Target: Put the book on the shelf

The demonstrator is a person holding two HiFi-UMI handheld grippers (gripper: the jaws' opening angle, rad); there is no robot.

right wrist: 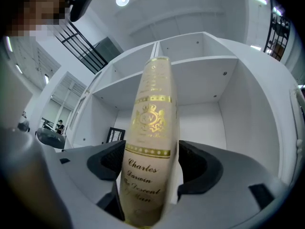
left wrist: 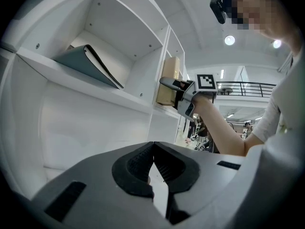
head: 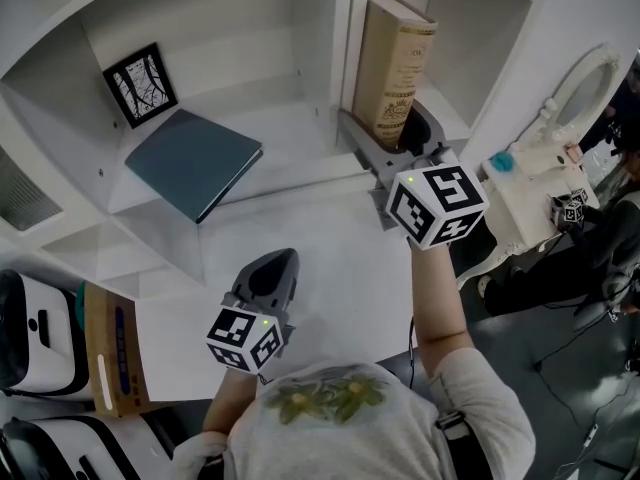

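Cream book (head: 392, 63) held upright at the right compartment of the white shelf (head: 300, 128).
Head view: the right gripper (head: 402, 136) clamps the book's lower end just right of the divider, while the left gripper (head: 276, 264) hangs nearer and well apart; a teal folder (head: 190, 160) lies flat in the left compartment, a framed picture (head: 140, 83) behind it. Left gripper view: its jaws meet with nothing between. Right gripper view: both jaws press the gold-lettered spine, the open compartment beyond.
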